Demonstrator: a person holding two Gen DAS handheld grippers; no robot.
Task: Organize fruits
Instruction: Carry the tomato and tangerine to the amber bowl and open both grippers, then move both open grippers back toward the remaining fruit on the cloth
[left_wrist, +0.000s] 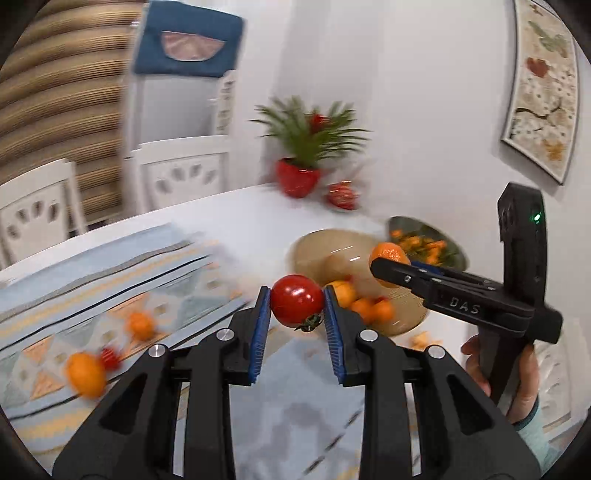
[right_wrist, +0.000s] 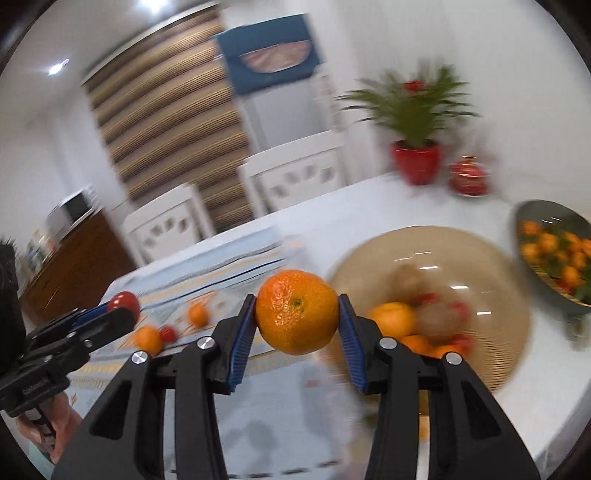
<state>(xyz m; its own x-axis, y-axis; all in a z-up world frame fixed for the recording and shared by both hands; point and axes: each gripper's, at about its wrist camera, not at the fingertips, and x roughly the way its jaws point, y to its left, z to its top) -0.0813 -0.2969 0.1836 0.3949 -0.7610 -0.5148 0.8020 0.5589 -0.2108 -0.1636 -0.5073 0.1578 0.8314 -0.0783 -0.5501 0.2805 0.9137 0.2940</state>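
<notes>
My left gripper (left_wrist: 297, 301) is shut on a red tomato (left_wrist: 297, 300), held above the patterned cloth. My right gripper (right_wrist: 297, 312) is shut on an orange mandarin (right_wrist: 297, 311), also lifted off the table. In the left wrist view the right gripper (left_wrist: 388, 264) holds that mandarin (left_wrist: 388, 253) over the beige bowl (left_wrist: 325, 247). The beige bowl (right_wrist: 491, 280) holds several oranges, tomatoes and brownish fruits. On the cloth lie two mandarins (left_wrist: 84, 373) (left_wrist: 139, 325) and a small tomato (left_wrist: 110, 357). In the right wrist view, the left gripper (right_wrist: 118, 310) with the tomato (right_wrist: 125, 301) shows at the left.
A dark patterned bowl (right_wrist: 532, 218) stands right of the beige one. A red-potted plant (left_wrist: 301, 177) and a red ornament (left_wrist: 343, 195) sit at the table's far side. White chairs (left_wrist: 181, 170) stand behind the table. A hand (left_wrist: 517, 380) holds the right gripper's handle.
</notes>
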